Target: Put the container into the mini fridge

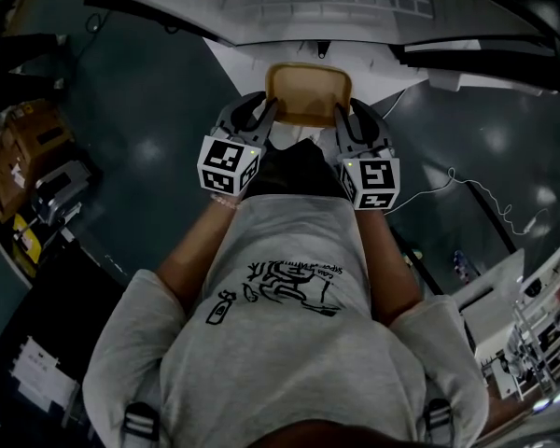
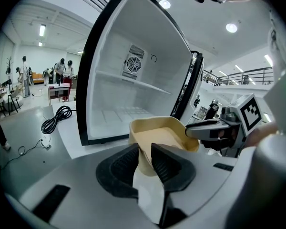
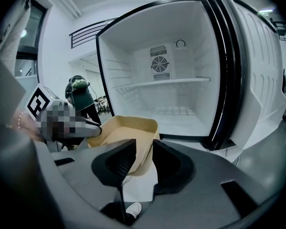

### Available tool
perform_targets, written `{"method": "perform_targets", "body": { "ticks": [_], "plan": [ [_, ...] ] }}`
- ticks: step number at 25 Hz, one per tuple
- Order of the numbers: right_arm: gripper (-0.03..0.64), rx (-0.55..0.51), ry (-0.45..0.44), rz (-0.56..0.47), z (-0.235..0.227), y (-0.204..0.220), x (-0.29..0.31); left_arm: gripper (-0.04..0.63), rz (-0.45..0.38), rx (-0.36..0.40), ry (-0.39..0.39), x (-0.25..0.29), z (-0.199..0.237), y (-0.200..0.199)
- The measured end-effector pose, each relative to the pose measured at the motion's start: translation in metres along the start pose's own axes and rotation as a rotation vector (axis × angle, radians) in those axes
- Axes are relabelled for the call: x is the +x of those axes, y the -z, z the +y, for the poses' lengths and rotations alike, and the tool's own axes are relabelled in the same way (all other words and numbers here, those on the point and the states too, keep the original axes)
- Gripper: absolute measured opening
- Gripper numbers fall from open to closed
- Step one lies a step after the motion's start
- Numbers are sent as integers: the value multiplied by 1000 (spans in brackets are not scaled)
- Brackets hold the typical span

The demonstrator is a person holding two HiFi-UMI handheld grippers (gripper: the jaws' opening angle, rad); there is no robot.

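GRIP: left gripper (image 2: 145, 160) and right gripper (image 3: 144, 160) each clamped on the left and right walls of the tan rectangular plastic container (image 1: 308, 93) | HANDLING: likely light, stiff, smooth; opposite-wall hold suits it | FAR: container held just before the open white mini fridge (image 3: 174, 94)

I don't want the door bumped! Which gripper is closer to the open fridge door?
Right. The right gripper holds the container at its door-side edge; the left gripper holds the far edge, away from the fridge door.

Tan container (image 1: 307, 93); white mini fridge (image 3: 181, 80), black-rimmed; black-and-white squares on left gripper (image 1: 267, 112), right gripper (image 1: 342, 112); grey shirt (image 1: 289, 343), black print.
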State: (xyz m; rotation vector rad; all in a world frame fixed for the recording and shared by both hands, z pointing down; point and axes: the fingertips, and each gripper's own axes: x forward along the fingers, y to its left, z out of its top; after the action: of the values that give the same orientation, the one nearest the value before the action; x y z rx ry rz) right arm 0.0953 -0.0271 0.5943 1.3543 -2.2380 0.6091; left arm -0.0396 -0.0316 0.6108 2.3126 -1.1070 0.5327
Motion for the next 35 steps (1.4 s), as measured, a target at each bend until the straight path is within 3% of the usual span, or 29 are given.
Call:
{"method": "perform_targets", "body": {
  "ticks": [35],
  "plan": [
    [114, 4, -10, -34, 9, -59, -46, 91, -67, -30, -4, -46, -24, -60]
  ]
}}
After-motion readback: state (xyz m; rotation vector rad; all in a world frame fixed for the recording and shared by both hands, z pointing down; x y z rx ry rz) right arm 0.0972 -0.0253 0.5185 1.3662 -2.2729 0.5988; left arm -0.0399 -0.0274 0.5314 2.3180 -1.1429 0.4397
